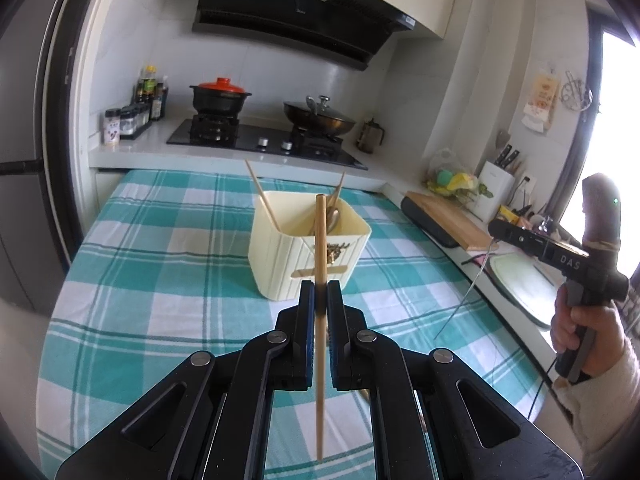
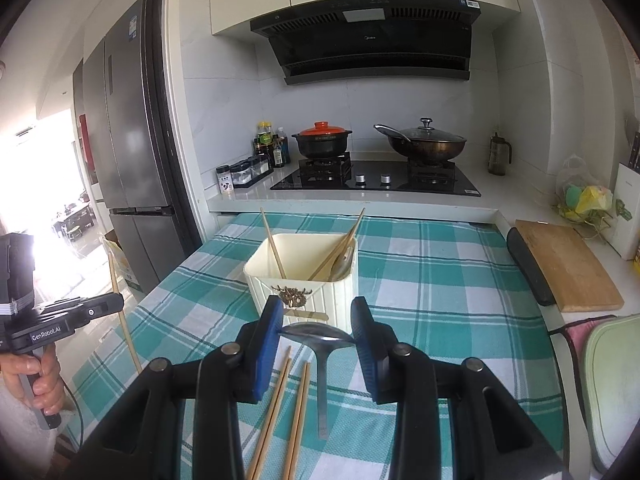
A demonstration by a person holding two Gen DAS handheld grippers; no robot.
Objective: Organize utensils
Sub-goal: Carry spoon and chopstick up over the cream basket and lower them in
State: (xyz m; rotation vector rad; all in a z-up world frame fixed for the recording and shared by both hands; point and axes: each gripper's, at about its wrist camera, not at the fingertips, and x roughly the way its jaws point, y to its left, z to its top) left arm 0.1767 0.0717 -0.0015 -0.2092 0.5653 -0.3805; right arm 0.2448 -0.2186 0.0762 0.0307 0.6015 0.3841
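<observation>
Here the left hand-held gripper [image 1: 321,300] clamps a chopstick [image 1: 320,256]; the right hand-held gripper [image 2: 316,330] pinches a spoon [image 2: 322,344].

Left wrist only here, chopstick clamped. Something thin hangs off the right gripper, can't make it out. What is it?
Observer: A metal spoon. The right gripper clamps its bowl edge to edge between the blue pads, and the handle hangs down.
Operator: Anything loose on the table that my fingers hide?
Observer: Yes, several wooden chopsticks lie on the checked cloth below that gripper, on the near side of the cream holder.
</observation>
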